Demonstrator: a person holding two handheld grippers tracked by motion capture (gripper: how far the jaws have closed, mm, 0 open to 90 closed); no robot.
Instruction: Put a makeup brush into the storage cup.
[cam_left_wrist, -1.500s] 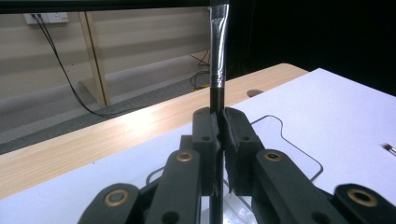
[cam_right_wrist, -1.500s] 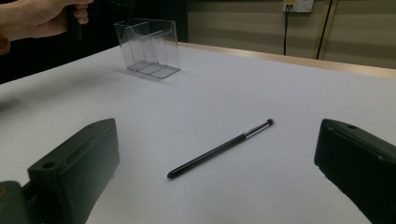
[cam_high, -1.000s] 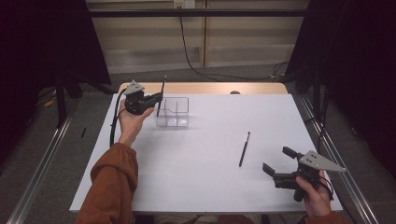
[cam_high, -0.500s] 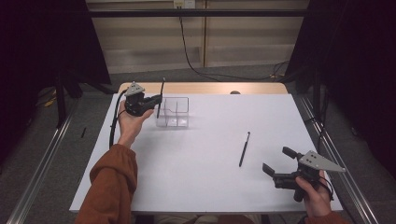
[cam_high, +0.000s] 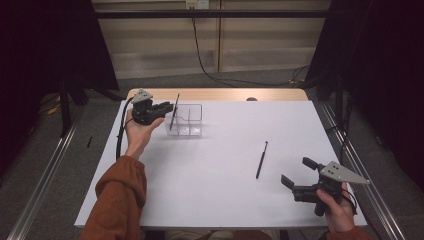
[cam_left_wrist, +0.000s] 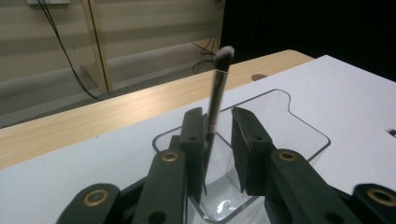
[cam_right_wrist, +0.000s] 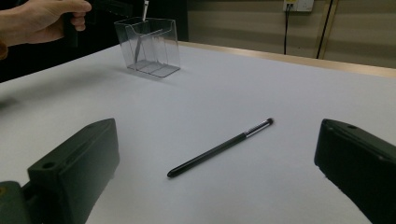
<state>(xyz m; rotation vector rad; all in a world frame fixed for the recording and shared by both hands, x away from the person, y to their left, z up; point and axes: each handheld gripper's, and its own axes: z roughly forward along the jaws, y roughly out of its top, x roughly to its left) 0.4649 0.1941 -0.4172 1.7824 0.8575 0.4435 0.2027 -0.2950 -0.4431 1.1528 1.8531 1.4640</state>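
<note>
A: Makeup brush (cam_left_wrist: 215, 100) stands tilted in the near-left compartment of the clear organizer (cam_high: 187, 120), at about 10 o'clock on the table (cam_high: 225, 200); bristles up; handle tip down inside the box.

B: Step in hand?

A: Looks like release after drop-in; the left gripper (cam_left_wrist: 218, 128) has its jaws either side of the handle; they have just been opening; one pad seems to touch the handle, the other stands clear, so no grip now; brush rests on the organizer itself.

B: Right side?

A: The right gripper (cam_high: 298, 176) sits at 5 o'clock, jaws wide apart, holding nothing; the second brush (cam_right_wrist: 219, 147) lies flat on the paper just ahead of it, near 3 o'clock of centre.

B: Next move?

A: Judged: left backs off up and away without tipping the brush; right goes forward to pinch the lying brush at mid-handle.

B: Change from earlier?

A: Jaws were clamped on the handle; now parted; hands and both brushes in the same places.
</note>
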